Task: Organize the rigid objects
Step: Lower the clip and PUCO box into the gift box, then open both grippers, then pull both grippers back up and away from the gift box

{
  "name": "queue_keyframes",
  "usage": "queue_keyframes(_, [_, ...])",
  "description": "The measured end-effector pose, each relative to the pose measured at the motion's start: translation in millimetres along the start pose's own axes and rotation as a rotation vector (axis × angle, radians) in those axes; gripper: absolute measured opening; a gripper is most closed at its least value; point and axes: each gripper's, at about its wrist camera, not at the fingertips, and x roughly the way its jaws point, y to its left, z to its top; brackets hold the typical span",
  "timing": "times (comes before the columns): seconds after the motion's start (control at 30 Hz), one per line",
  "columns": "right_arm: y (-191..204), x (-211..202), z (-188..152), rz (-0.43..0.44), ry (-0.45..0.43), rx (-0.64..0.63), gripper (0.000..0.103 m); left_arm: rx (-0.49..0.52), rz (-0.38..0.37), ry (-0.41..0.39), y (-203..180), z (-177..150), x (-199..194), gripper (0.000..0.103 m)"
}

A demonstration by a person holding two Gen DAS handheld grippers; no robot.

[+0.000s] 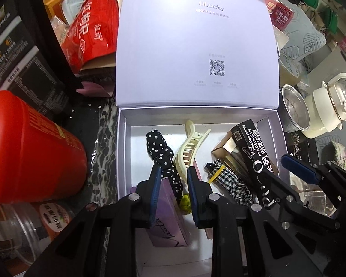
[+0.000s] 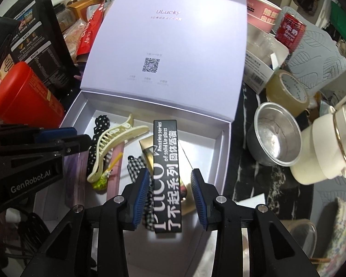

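Black lip-gloss box [image 2: 165, 175] lay lower-center in my white box [image 2: 226, 143], btwn right gripper [image 2: 170, 194] jaws, parted w/ gaps both sides, nothing held; left gripper [image 1: 174, 191] jaws slightly apart, empty, over polka-dot scrunchie [image 1: 160, 152].

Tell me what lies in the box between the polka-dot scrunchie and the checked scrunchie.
The cream claw clip lies between the polka-dot scrunchie and the checked scrunchie, inside the white box. The left wrist view shows it best.

Two steep close views, shared box [image 1: 123, 152]
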Motion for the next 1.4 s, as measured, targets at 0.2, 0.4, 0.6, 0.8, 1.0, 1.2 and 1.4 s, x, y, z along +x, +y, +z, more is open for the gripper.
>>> queue_keyframes(0.2, [-7, -18, -1, -0.016, -0.018, 0.022, 0.037, 0.01, 0.009, -0.027, -5, -1, -17, 0.08])
queue_keyframes(0.4, [-9, -34, -1, -0.025, -0.032, 0.049, 0.038, 0.02, 0.012, -0.048, -9, -4, -34, 0.08])
queue_keyframes(0.6, [-9, -50, -2, -0.027, -0.045, 0.058, 0.041, 0.026, 0.016, -0.067, -14, -8, -52, 0.08])
queue_keyframes(0.8, [-8, -71, -4, -0.033, -0.07, 0.067, 0.041, 0.047, 0.042, -0.105, -16, -14, -81, 0.08])
queue_keyframes(1.0, [-3, -102, -7, -0.046, -0.122, 0.075, 0.05, 0.056, 0.066, -0.162, -18, -23, -112, 0.08])
queue_keyframes(1.2, [-1, -136, -15, -0.056, -0.179, 0.1, 0.058, 0.068, 0.065, -0.228, -23, -29, -148, 0.08])
queue_keyframes(1.4, [2, -172, -26, -0.071, -0.236, 0.12, 0.064, 0.079, 0.07, -0.302, -29, -39, -184, 0.099])
